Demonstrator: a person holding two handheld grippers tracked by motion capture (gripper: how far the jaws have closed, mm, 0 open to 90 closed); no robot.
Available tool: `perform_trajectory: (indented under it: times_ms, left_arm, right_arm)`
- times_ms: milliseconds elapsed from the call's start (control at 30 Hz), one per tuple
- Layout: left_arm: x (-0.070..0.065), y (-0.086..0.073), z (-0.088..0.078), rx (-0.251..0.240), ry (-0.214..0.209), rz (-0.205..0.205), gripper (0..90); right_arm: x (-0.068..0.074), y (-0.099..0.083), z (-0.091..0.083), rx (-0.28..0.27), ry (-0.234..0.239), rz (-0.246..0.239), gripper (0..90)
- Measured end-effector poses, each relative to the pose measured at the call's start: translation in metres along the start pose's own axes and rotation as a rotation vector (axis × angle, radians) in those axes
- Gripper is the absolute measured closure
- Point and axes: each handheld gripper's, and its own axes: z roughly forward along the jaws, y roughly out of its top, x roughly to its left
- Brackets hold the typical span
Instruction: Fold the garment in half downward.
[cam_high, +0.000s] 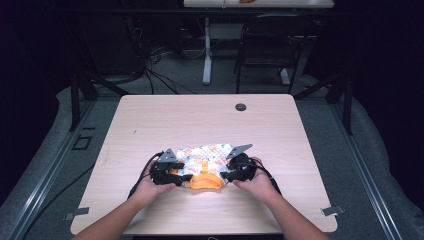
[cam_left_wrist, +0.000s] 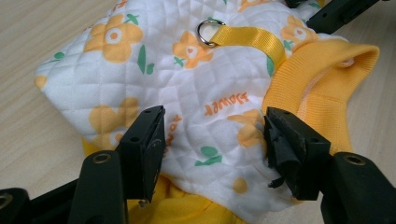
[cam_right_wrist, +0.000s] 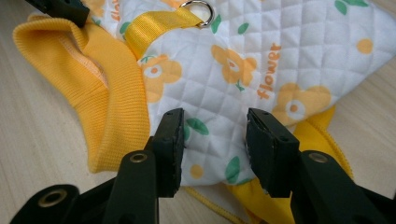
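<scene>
A small quilted white garment (cam_high: 207, 154) printed with orange flowers lies flat near the table's front edge. Its ribbed yellow collar (cam_high: 205, 181) faces the person. A yellow strap (cam_left_wrist: 247, 37) with a metal ring (cam_left_wrist: 208, 32) runs down its back. My left gripper (cam_high: 186, 177) is at the garment's left end, jaws wide apart over the quilted cloth (cam_left_wrist: 187, 79), not pinching it. My right gripper (cam_high: 224, 175) is at the right end, open too, its jaws straddling the cloth (cam_right_wrist: 261, 60) beside the collar (cam_right_wrist: 93, 84). In the two gripper views my left gripper (cam_left_wrist: 215, 126) and right gripper (cam_right_wrist: 215, 128) stand a little above the fabric.
The light wooden table (cam_high: 150, 125) has a round black grommet (cam_high: 241, 106) near its far edge. Beyond it are a dark chair (cam_high: 270, 45), a white desk leg (cam_high: 207, 55) and cables on the floor. The other gripper's jaw tip (cam_right_wrist: 60, 7) rests by the collar.
</scene>
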Motion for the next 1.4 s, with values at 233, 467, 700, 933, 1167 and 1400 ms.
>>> perform_trajectory:
  times_ms: [233, 467, 700, 933, 1167, 1400]
  left_arm:
    - [0.006, 0.006, 0.005, 0.006, 0.010, -0.016, 39.7]
    - [0.011, 0.007, 0.007, -0.013, 0.023, -0.029, 40.0]
    - [0.011, 0.008, 0.004, -0.032, 0.026, -0.039, 40.3]
    - [0.008, 0.011, -0.001, -0.044, 0.021, -0.056, 41.4]
    - [0.001, 0.020, -0.016, -0.045, 0.024, -0.032, 42.5]
    - [-0.005, 0.021, -0.030, -0.063, 0.038, -0.015, 42.8]
  right_arm:
    - [-0.007, 0.002, 0.002, -0.010, 0.000, 0.025, 56.7]
    - [-0.014, 0.007, 0.004, -0.012, -0.006, 0.042, 56.5]
    - [-0.016, 0.011, 0.004, -0.035, 0.000, 0.048, 55.4]
    - [-0.012, 0.013, -0.004, -0.050, 0.003, 0.043, 55.0]
    - [-0.006, 0.013, -0.015, -0.069, -0.017, 0.032, 54.3]
    - [0.007, 0.012, -0.031, -0.085, -0.052, 0.000, 53.6]
